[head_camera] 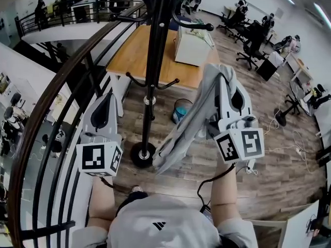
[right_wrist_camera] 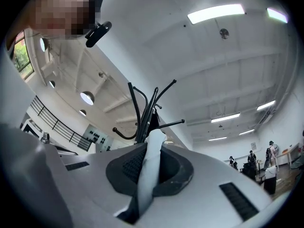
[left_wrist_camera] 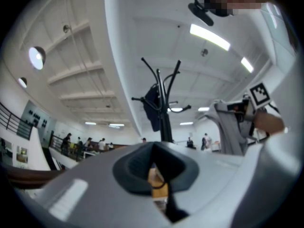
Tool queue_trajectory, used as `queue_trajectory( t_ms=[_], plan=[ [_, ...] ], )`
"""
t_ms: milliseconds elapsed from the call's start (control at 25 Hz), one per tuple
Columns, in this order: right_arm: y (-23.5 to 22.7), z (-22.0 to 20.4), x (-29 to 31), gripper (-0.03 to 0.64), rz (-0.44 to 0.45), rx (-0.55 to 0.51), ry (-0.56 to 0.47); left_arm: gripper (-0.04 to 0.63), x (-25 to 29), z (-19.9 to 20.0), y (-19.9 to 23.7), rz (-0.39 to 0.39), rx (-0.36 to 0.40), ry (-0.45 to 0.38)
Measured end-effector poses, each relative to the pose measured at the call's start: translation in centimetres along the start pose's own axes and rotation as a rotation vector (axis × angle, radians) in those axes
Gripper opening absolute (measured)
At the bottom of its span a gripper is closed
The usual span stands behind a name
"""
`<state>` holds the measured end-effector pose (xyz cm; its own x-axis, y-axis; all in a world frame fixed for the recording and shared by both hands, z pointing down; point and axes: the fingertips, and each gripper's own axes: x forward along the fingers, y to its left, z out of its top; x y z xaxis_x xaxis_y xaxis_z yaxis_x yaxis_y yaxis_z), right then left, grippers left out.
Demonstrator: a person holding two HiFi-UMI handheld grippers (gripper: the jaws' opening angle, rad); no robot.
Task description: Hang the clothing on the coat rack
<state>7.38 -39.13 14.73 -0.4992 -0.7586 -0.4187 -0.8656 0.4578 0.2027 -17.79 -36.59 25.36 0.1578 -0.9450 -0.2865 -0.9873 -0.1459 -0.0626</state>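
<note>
Now the grey garment (head_camera: pixel 189 125) is held up just beside the coat rack (head_camera: pixel 155 61).
It is pinched near its top in the jaws of the right gripper (head_camera: pixel 223 84) and hangs lengthwise toward the floor. The rack's curved hooks (head_camera: pixel 195 26) lie ahead and slightly left of those jaws, nearer this gripper. The left gripper (head_camera: pixel 106 101) is held lower, its jaws drawn together on nothing.

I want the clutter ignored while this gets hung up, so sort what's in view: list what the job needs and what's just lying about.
For the job:
grey garment, clamped in the right gripper
coat rack
left gripper, shut on nothing

Just lying about:
wooden table
white box on it
blue bin
railing
office chairs
</note>
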Motion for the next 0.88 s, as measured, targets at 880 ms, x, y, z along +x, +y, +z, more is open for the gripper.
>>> queue_trajectory(
  t_ms=[880],
  plan=[
    [-4.4, 5.5, 9.3, 0.005, -0.102, -0.067, -0.009, 0.008, 3.2, -1.2, 4.5, -0.098, -0.059, -0.027]
  ],
)
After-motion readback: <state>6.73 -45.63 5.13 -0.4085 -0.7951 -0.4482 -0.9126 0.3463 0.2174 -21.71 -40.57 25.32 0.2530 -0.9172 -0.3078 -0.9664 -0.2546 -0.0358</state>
